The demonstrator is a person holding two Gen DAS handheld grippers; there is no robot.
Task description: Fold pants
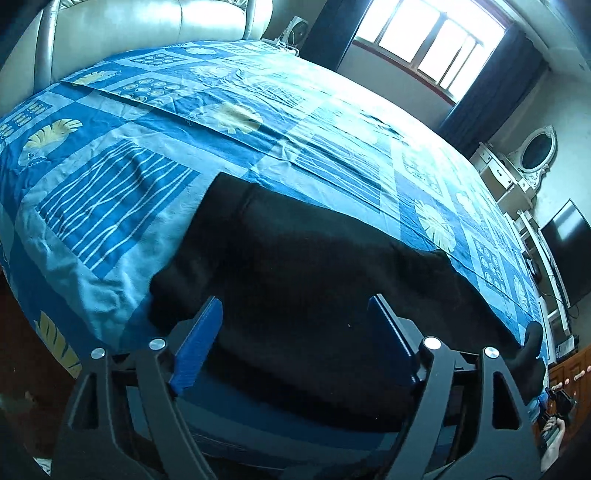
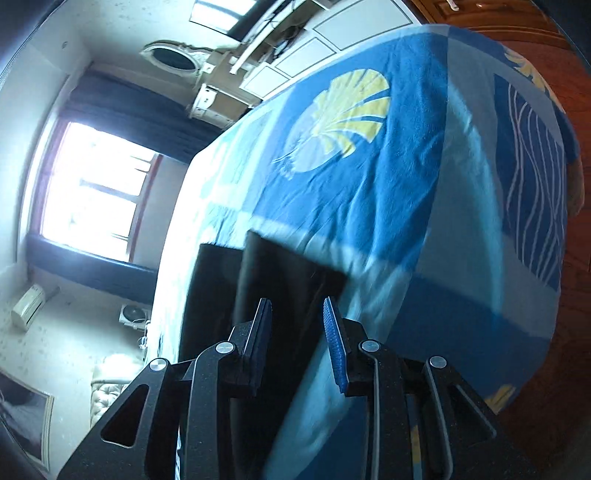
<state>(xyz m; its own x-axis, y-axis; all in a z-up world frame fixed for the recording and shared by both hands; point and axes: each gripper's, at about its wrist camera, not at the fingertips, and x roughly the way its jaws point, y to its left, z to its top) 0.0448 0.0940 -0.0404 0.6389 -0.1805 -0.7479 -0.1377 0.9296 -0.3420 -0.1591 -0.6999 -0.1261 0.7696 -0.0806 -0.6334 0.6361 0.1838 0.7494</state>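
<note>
Black pants [image 1: 295, 266] lie flat on the blue patterned bed sheet [image 1: 147, 155], near the bed's front edge. My left gripper [image 1: 295, 317] is open, its blue pads wide apart just above the near part of the pants, holding nothing. In the right wrist view the pants [image 2: 280, 280] show as a dark folded strip on the sheet [image 2: 369, 192]. My right gripper [image 2: 297, 314] is open, its jaws on either side of the pants' edge, not closed on the cloth. The right view is tilted and blurred.
A padded headboard [image 1: 147, 26] stands at the far left of the bed. A window [image 1: 432, 40] with dark curtains, a white dresser with an oval mirror [image 1: 535, 147] and a TV [image 1: 569, 251] line the right wall. Wooden floor [image 2: 569, 332] lies beyond the bed's edge.
</note>
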